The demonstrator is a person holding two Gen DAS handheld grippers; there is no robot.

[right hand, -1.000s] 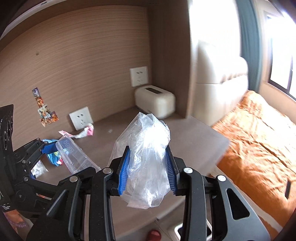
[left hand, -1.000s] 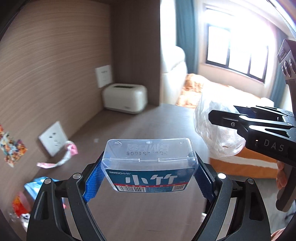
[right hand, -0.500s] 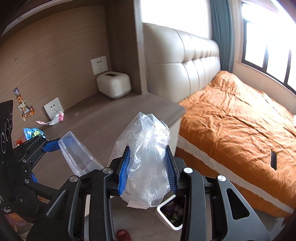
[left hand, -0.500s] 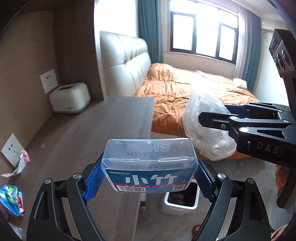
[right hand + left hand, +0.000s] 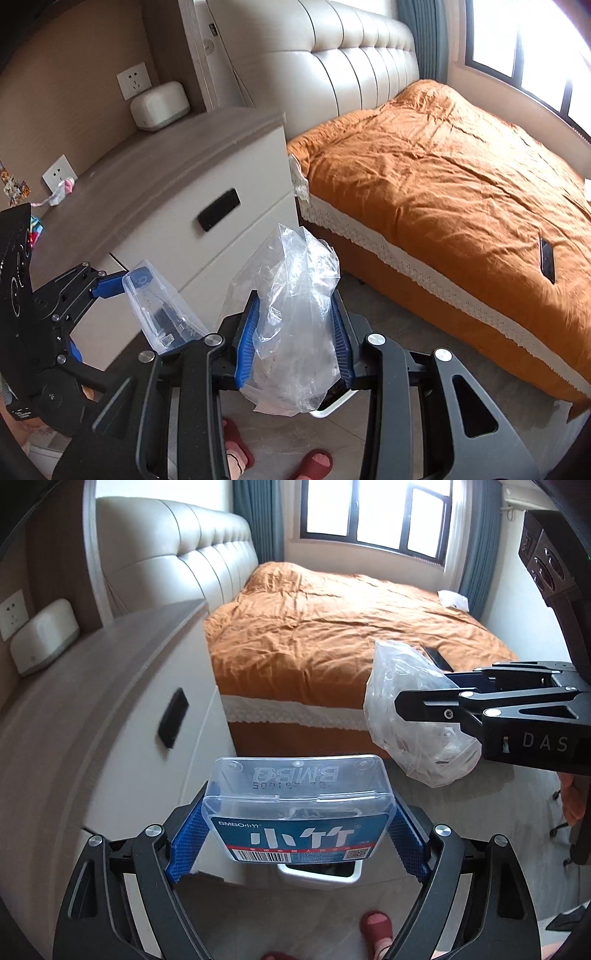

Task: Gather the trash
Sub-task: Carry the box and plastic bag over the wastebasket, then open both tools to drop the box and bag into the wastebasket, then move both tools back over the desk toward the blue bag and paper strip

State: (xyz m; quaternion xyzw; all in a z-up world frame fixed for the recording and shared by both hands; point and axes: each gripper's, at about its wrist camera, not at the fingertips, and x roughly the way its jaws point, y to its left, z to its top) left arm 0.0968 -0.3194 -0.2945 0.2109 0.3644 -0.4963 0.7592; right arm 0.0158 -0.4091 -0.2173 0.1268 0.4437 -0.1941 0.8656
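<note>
My left gripper (image 5: 297, 840) is shut on a clear plastic box (image 5: 299, 805) with a blue label, held above the floor; the box also shows in the right wrist view (image 5: 159, 310). My right gripper (image 5: 295, 339) is shut on a crumpled clear plastic bag (image 5: 291, 317), which also shows in the left wrist view (image 5: 410, 716) to the right of the box. A white trash bin (image 5: 317, 875) stands on the floor right below the box, mostly hidden by it. In the right wrist view only a piece of the bin's rim (image 5: 328, 406) shows under the bag.
A grey-topped bedside cabinet (image 5: 166, 177) stands left, with a white toaster-like box (image 5: 159, 105), a pink wrapper (image 5: 62, 188) and more wrappers on top. An orange bed (image 5: 443, 166) fills the right. Feet in red slippers (image 5: 376, 926) are on the tiled floor.
Both grippers swung right and downward, away from the cabinet top to over the floor beside the bed. The bin now lies directly under the held box. Both grips are unchanged.
</note>
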